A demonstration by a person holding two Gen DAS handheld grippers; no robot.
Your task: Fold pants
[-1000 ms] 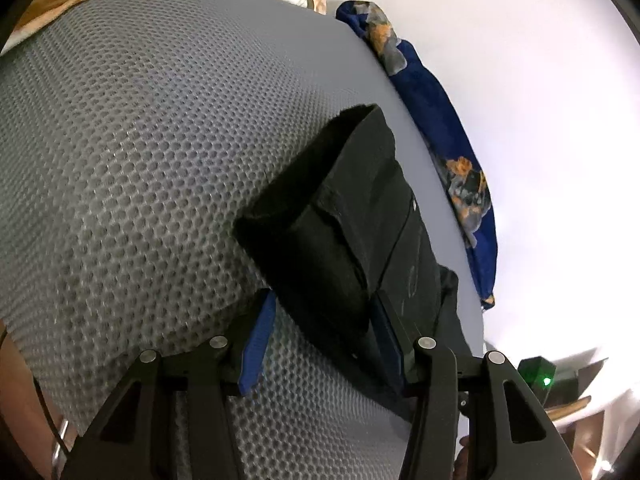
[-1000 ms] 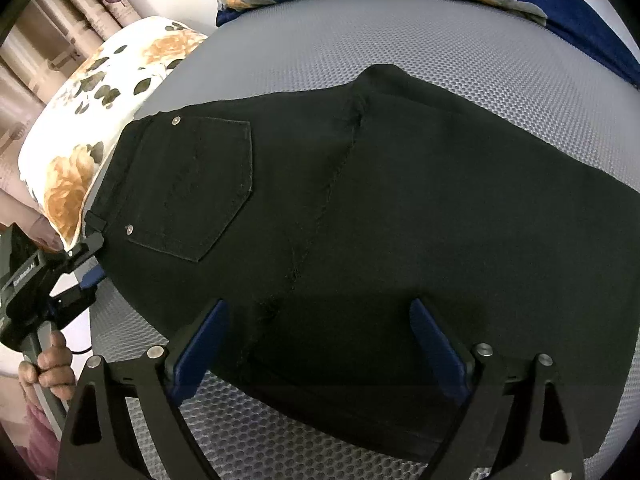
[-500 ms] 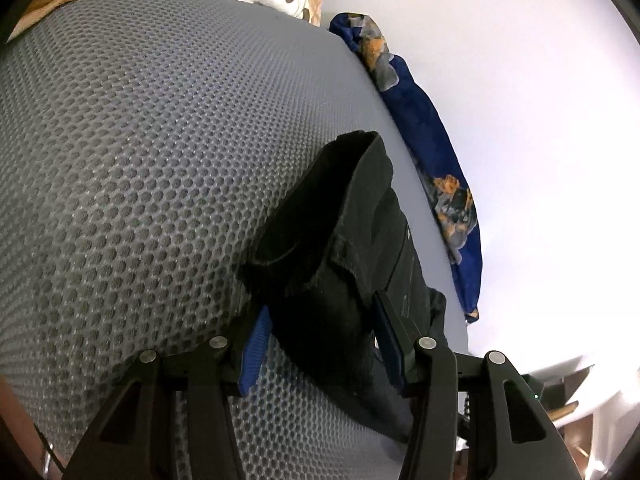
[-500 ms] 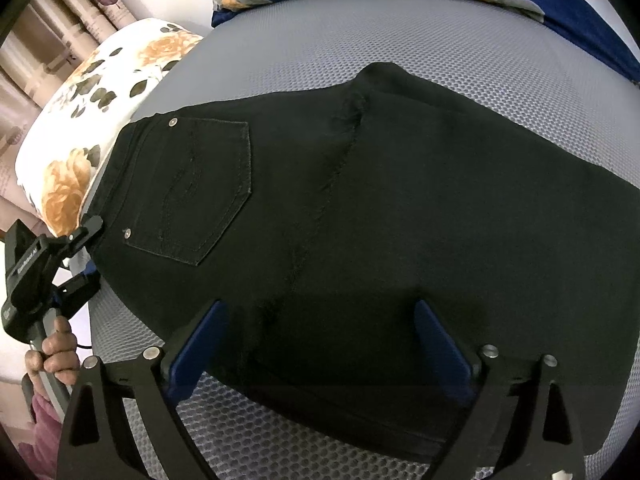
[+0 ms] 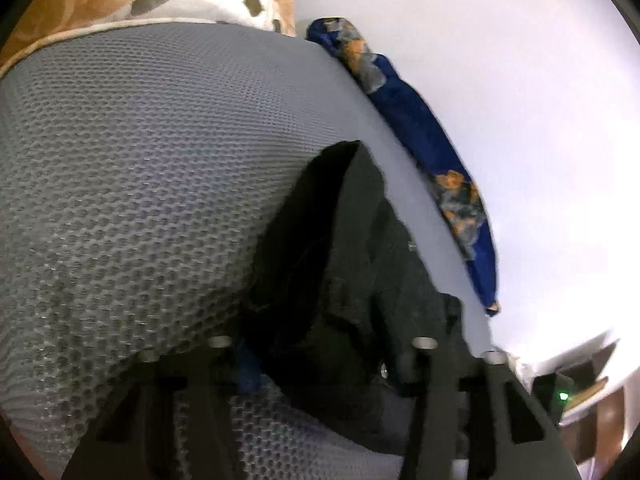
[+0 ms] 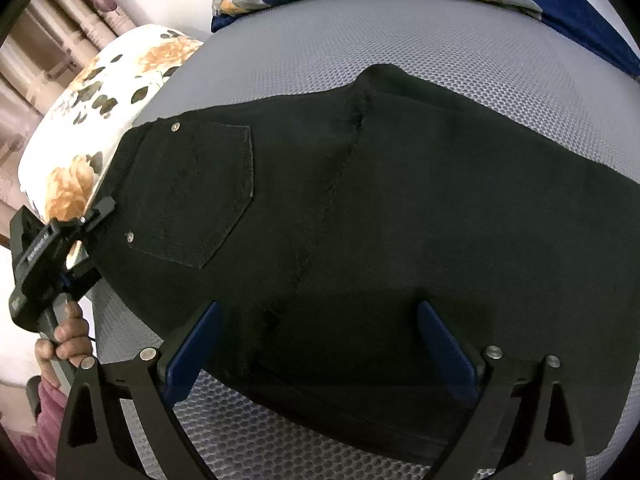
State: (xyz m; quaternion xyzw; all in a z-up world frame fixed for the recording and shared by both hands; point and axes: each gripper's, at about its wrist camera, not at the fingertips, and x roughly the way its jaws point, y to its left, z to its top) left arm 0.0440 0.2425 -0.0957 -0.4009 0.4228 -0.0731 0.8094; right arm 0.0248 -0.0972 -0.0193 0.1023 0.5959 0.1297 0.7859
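Right wrist: pants (image 6: pixel 360 208) lie flat under wide-open right gripper (image 6: pixel 320 344); left gripper (image 5: pixel 320 364) closing, pinching waistband.

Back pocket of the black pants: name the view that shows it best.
Right wrist view. The back pocket lies flat and whole there, stitching and both rivets visible. The left wrist view shows only the bunched waist end of the pants edge-on; no pocket can be made out.

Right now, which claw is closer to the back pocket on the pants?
Left. The left claw sits at the waistband beside the back pocket; the right claw hovers open farther down the pants.
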